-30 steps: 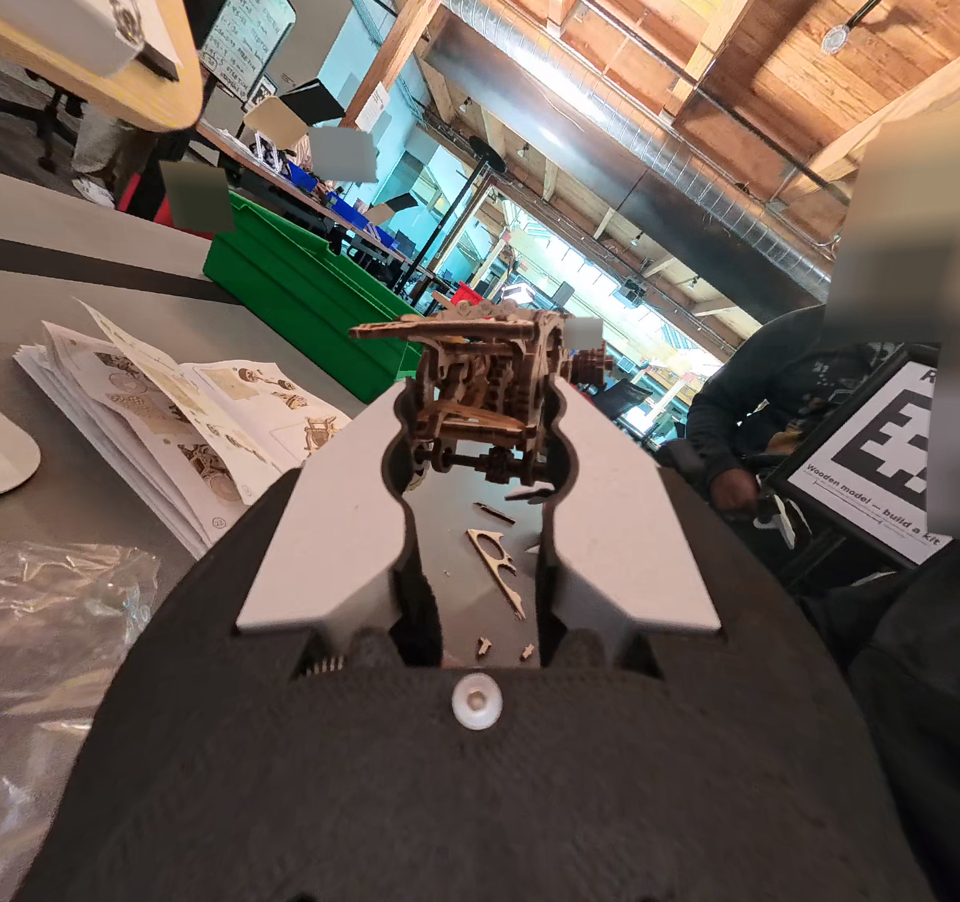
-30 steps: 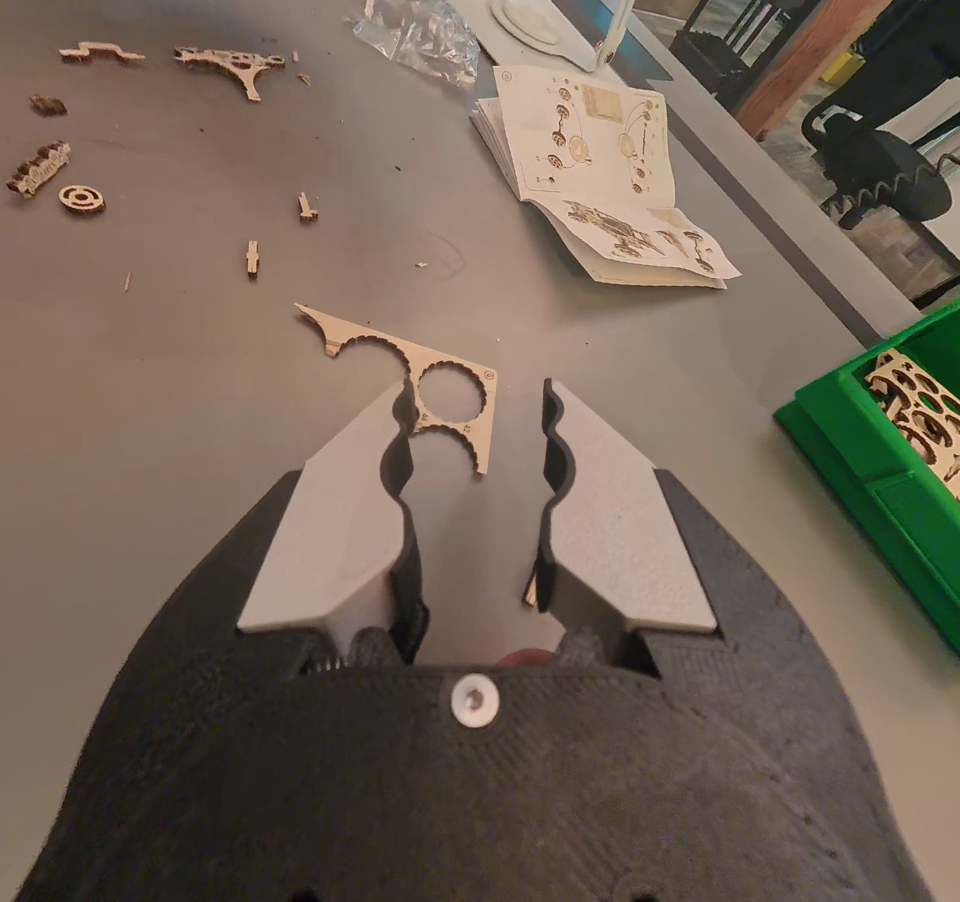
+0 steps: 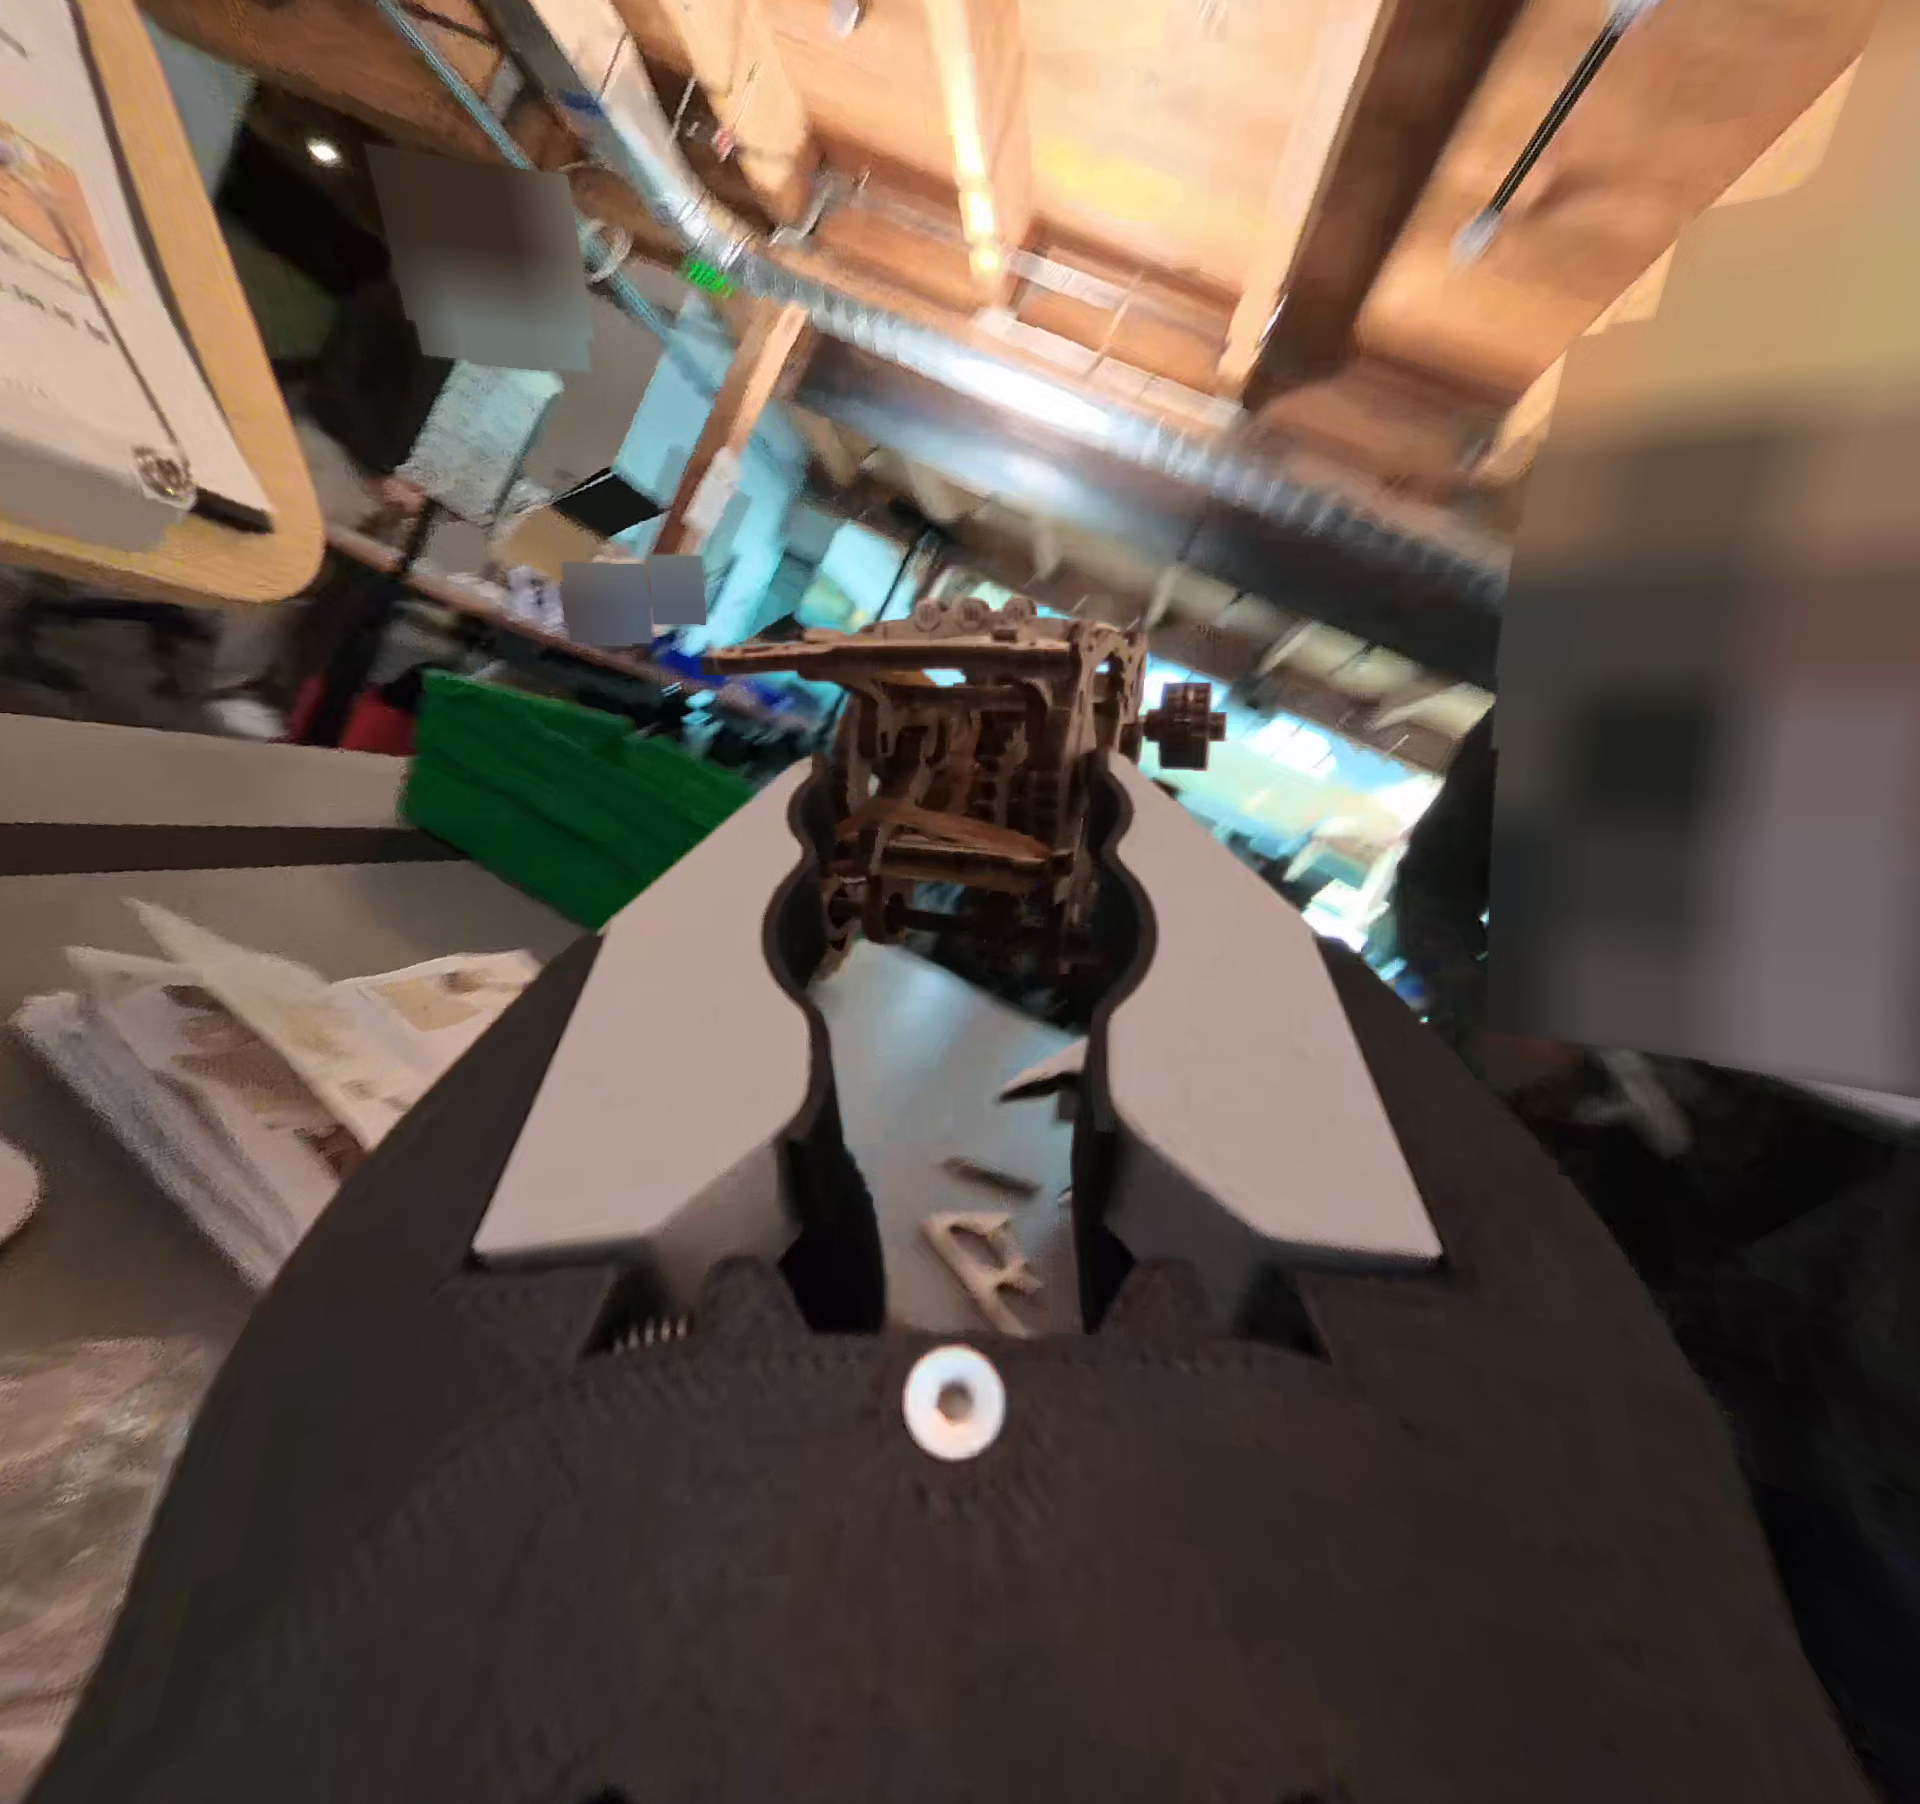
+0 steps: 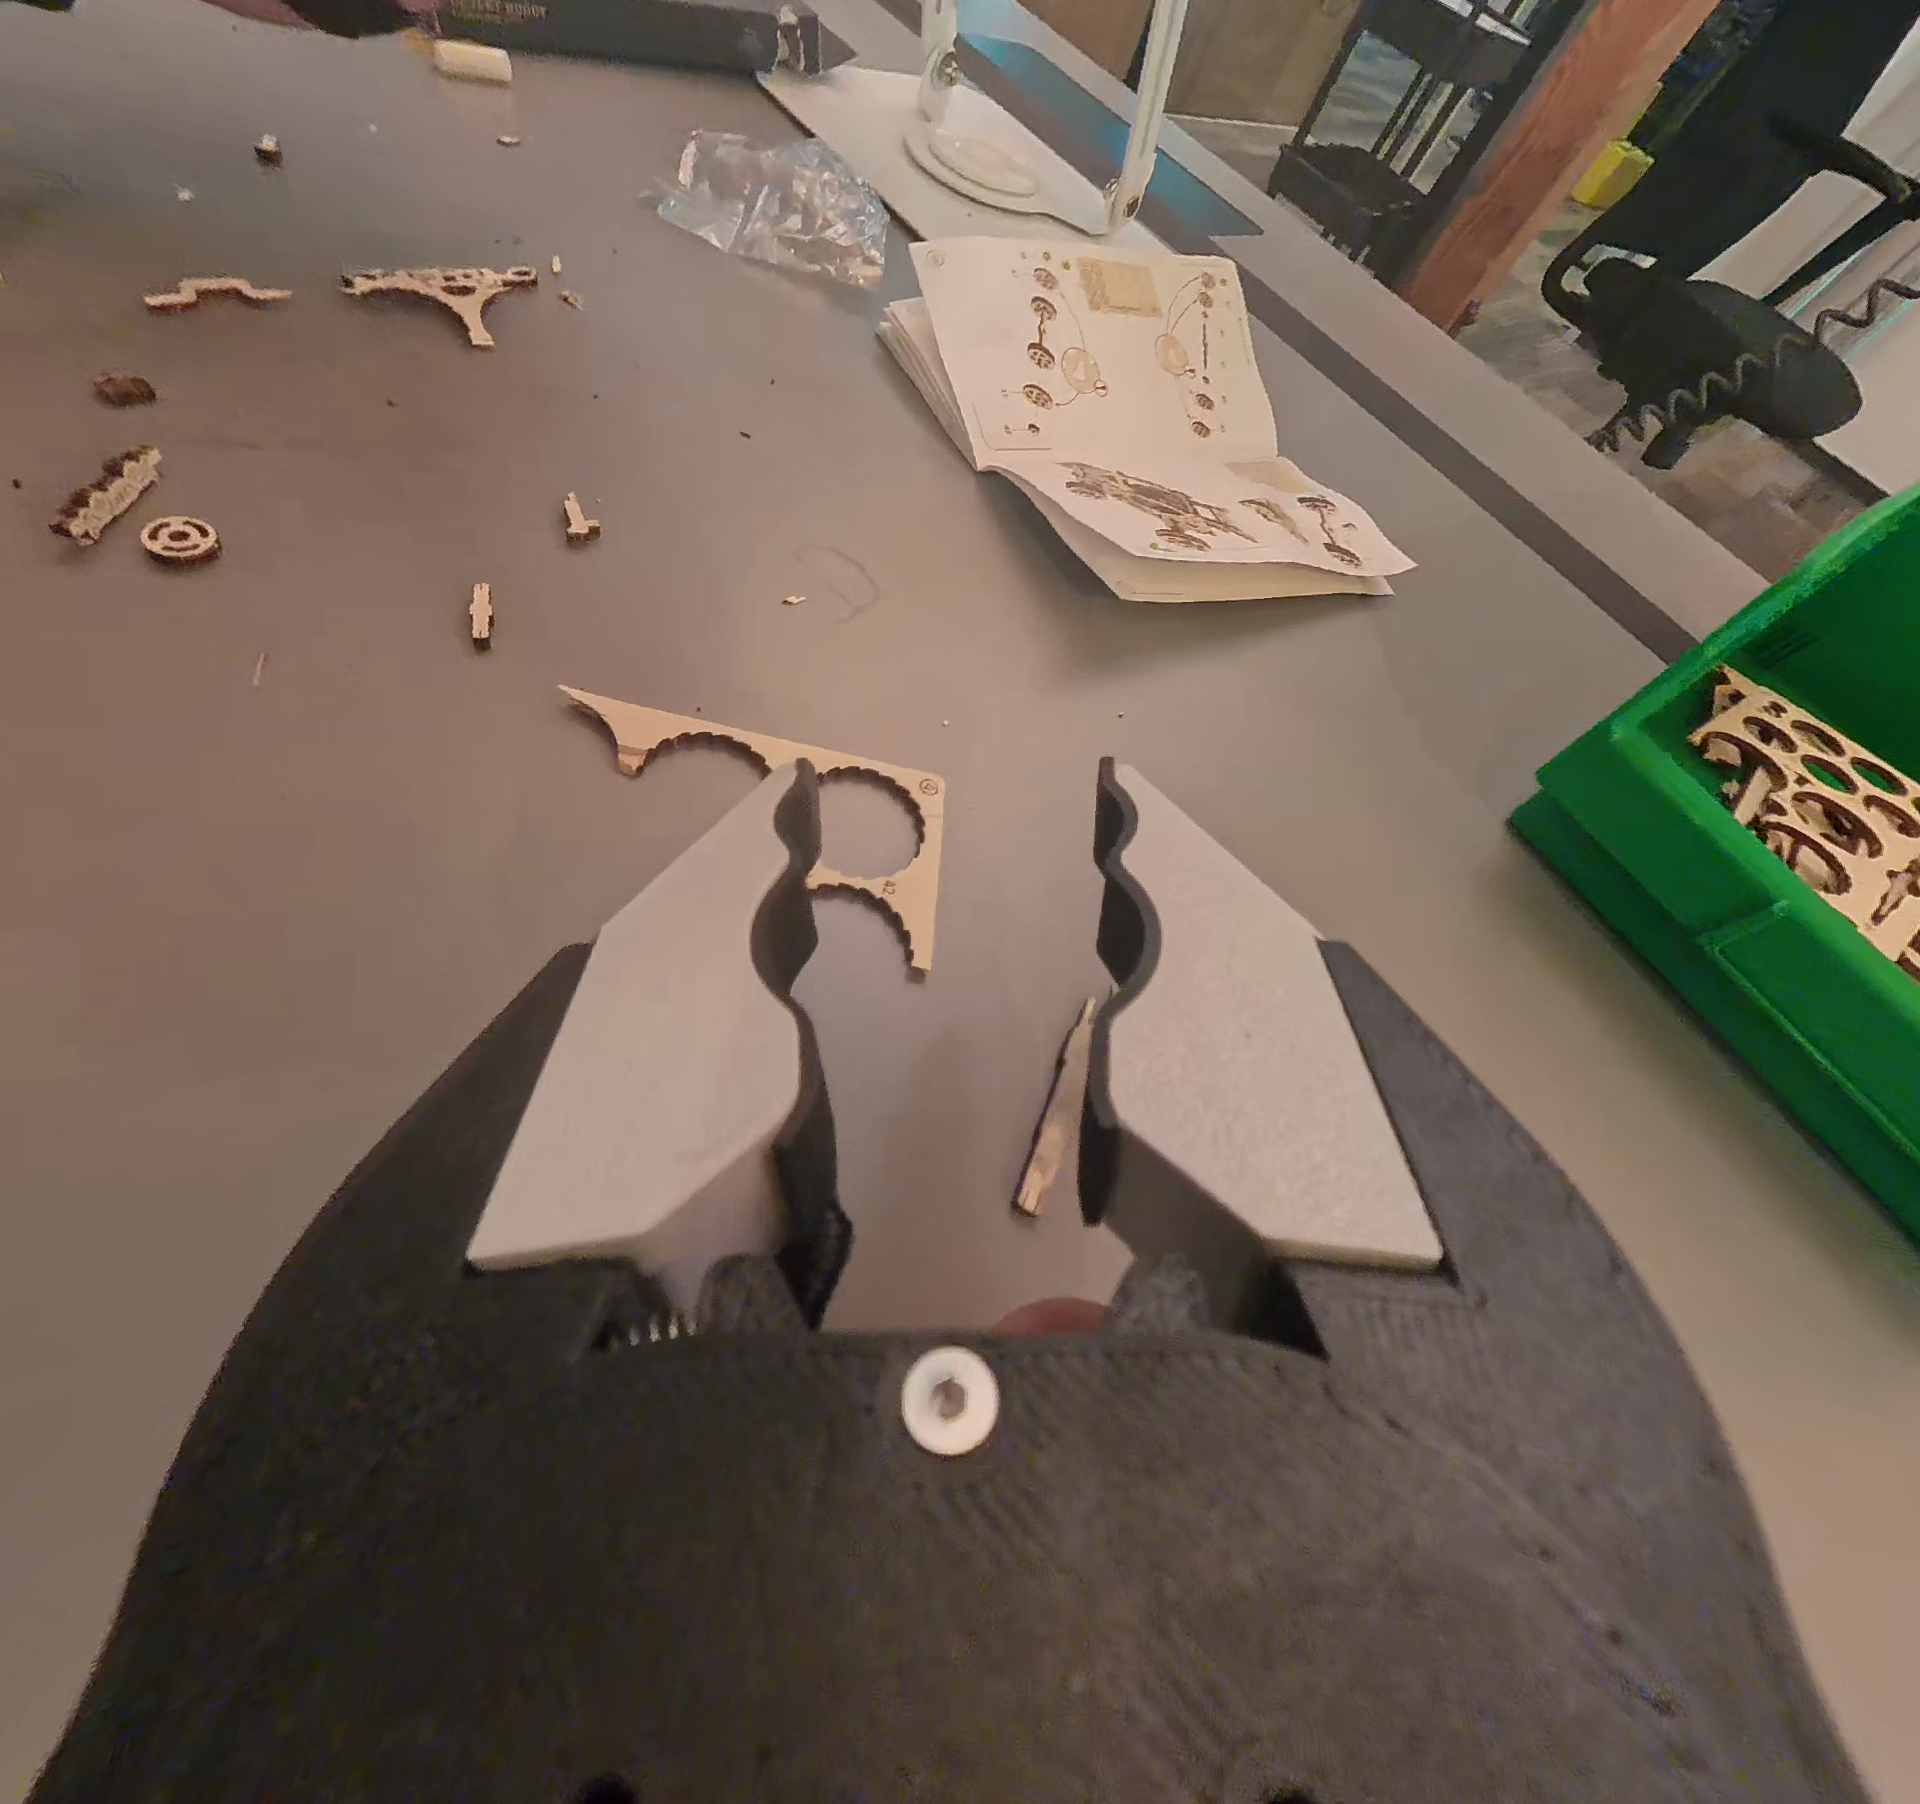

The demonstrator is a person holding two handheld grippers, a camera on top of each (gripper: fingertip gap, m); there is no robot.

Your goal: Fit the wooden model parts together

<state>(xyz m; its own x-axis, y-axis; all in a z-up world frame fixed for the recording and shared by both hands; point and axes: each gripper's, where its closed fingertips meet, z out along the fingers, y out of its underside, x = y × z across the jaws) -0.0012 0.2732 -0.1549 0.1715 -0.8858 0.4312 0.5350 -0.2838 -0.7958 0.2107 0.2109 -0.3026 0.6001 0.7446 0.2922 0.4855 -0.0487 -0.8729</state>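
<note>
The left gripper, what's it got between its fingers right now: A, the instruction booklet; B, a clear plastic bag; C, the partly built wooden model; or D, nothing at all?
C: in the left wrist view the left gripper has its fingers closed against both sides of the partly built wooden model, lifted clear of the table, while the instruction booklet lies on the table to the side.
</note>
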